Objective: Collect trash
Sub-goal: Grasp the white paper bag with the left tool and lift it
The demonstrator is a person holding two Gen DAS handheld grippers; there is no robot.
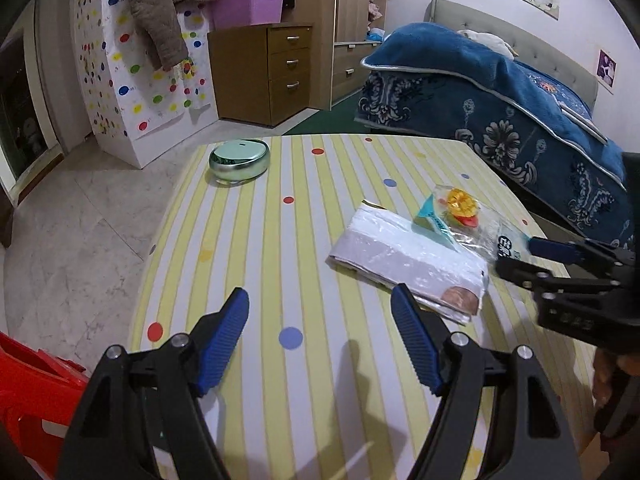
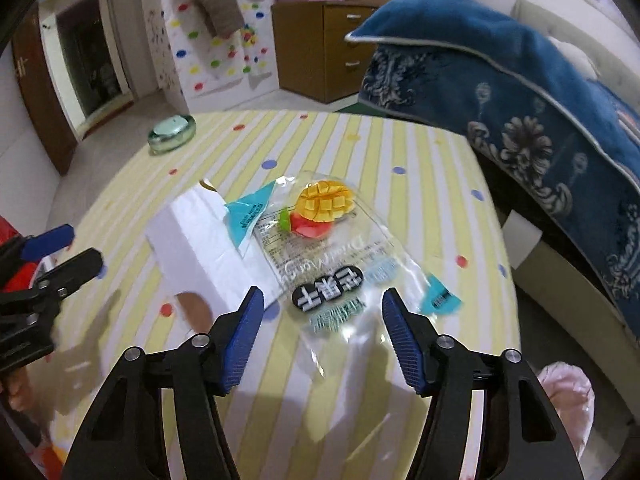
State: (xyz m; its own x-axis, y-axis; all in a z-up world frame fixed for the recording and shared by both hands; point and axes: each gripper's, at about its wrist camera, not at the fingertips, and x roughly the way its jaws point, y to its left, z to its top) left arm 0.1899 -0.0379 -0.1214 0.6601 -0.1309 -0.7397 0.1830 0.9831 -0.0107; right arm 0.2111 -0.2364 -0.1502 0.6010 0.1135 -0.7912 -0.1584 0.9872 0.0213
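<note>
We approach trash on table (image 2: 360,140). Right gripper (image 2: 323,320) open, empty, hovering over clear wrapper (image 2: 332,240), which overlaps white packet (image 1: 404,256). Left gripper (image 1: 320,316) open, empty, beside packet. Next, we judge: lower right, pinch wrapper's edge; thin film may slip.

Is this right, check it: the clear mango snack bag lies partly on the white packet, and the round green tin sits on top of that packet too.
Not quite. The snack bag does overlap the white packet, but the green tin stands apart on the striped table, near its far corner. The left wrist view shows the gap.
</note>
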